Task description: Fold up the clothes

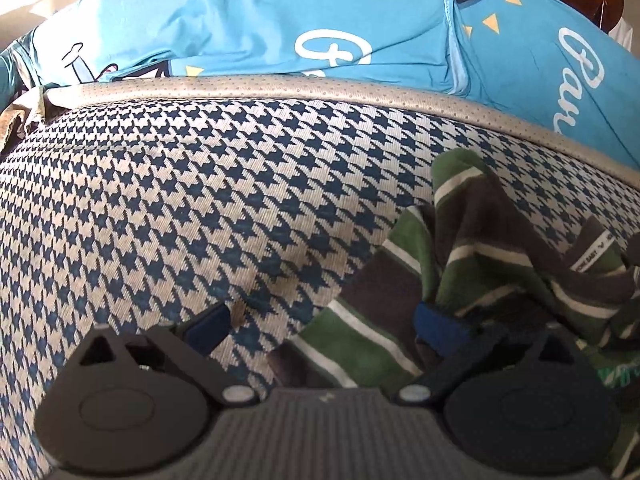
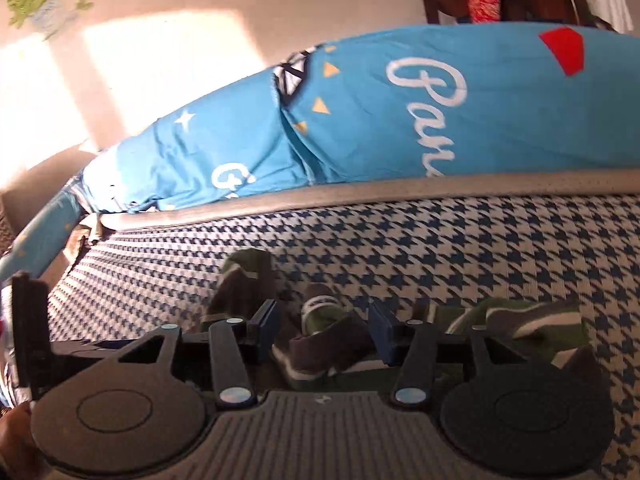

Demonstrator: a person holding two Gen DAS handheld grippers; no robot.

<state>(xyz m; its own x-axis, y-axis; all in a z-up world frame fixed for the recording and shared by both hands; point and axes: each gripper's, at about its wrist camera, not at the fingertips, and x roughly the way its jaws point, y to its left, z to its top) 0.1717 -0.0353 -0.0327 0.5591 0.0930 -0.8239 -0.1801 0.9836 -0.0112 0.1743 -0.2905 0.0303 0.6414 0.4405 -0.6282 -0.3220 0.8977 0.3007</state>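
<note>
Underneath, houndstooth mattress (image 1: 160,208), blue bedding (image 1: 248,20) behind

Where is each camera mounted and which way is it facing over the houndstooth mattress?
Left wrist: on the left gripper, angled down at the blue-and-white houndstooth mattress and the green, brown and white striped garment; open fingers show.
Right wrist: on the right gripper, angled down over the same garment, cloth between parted fingers; a hand's edge at bottom left.
Shared: mattress, garment, bright blue printed bedding.
</note>
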